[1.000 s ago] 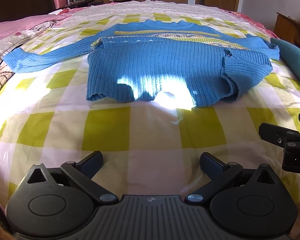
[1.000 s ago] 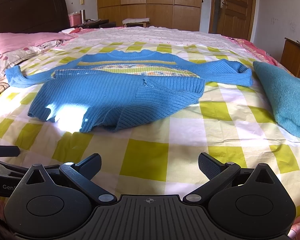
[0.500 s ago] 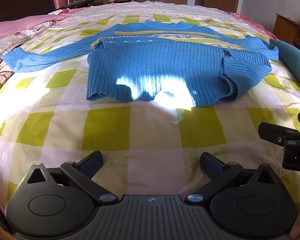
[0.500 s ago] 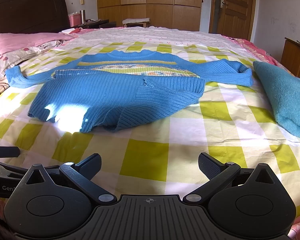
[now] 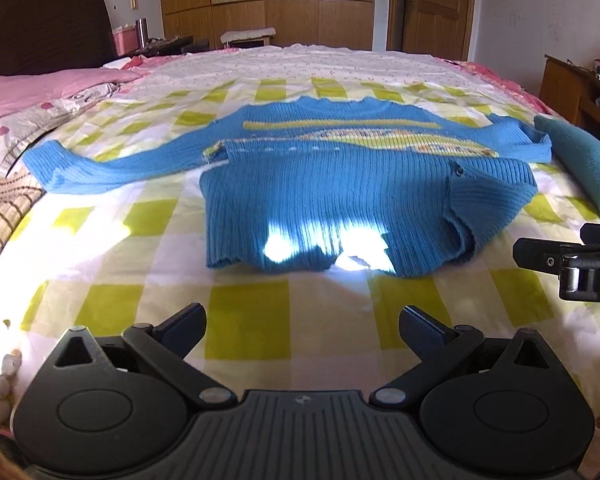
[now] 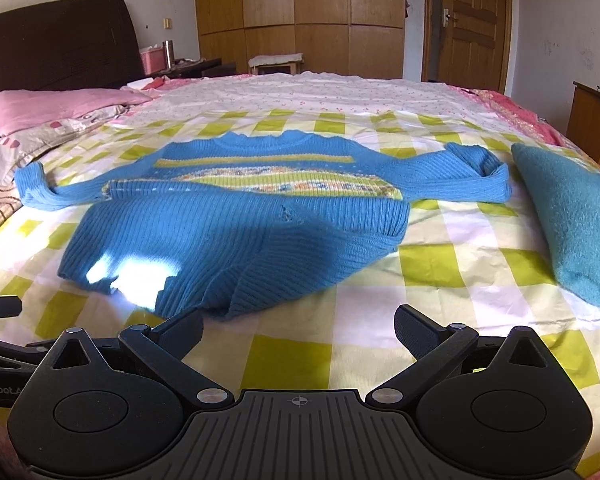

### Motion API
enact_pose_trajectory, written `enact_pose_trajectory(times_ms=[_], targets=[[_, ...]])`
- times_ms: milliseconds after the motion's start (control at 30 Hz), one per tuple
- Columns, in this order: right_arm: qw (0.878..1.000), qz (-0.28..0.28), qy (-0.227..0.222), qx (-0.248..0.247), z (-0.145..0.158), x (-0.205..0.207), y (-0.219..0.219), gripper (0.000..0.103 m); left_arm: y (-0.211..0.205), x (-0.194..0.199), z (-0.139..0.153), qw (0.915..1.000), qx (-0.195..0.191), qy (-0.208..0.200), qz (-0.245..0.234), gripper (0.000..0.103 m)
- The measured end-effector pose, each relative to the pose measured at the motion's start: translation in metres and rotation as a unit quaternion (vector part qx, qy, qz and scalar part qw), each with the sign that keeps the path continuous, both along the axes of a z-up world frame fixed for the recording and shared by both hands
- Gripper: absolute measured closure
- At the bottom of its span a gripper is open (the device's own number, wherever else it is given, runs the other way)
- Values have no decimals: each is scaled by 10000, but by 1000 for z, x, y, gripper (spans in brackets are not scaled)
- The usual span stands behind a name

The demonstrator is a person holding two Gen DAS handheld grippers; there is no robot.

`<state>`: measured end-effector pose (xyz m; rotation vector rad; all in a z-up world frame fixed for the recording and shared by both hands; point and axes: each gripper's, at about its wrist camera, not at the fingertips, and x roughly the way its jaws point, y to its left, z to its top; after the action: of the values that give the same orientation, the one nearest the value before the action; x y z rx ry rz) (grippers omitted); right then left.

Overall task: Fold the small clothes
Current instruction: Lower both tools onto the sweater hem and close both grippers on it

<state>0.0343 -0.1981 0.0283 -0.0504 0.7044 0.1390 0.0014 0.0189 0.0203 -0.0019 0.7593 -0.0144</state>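
Note:
A small blue ribbed sweater (image 5: 340,200) with yellow stripes lies on the checked bedspread (image 5: 240,320). Its bottom half is folded up over the chest, and both sleeves spread out sideways. It also shows in the right wrist view (image 6: 240,232). My left gripper (image 5: 302,326) is open and empty, hovering in front of the sweater's near edge. My right gripper (image 6: 298,326) is open and empty, just short of the sweater's near right corner. Part of the right gripper shows at the right edge of the left wrist view (image 5: 572,268).
A folded teal cloth (image 6: 572,216) lies to the right of the sweater. Pink pillows (image 6: 60,104) and a dark headboard (image 6: 60,48) are at the left. Wardrobes (image 6: 300,12), a door (image 6: 472,24) and a wooden cabinet (image 6: 596,120) stand beyond the bed.
Both grippers have tilted up and moved slightly toward the sweater, so more of the room shows. The sweater has not moved. Both stay open.

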Motion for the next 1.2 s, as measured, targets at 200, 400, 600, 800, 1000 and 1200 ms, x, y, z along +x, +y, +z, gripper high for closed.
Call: enact_pose_trajectory(times_ms=[200, 400, 600, 800, 1000, 1200], targets=[[9999, 11, -114, 15, 6, 37, -1, 7, 22, 26, 6, 9997, 109, -175, 166, 0], [9994, 305, -16, -140, 2, 70, 3, 17, 40, 51, 4, 9992, 175, -336, 123, 0], [9957, 794, 281, -378, -10, 94, 7, 38, 55, 74, -6, 9997, 106, -211, 10, 0], [9904, 1188, 621, -342, -19, 105, 6, 64, 64, 94, -22, 9984, -427, 342, -114, 33], [9856, 1446, 844, -253, -17, 111, 1, 84, 67, 97, -19, 9967, -681, 438, -25, 69], [9835, 1592, 858, -92, -5, 104, -5, 97, 72, 95, -11, 9929, -1042, 532, -196, 88]])
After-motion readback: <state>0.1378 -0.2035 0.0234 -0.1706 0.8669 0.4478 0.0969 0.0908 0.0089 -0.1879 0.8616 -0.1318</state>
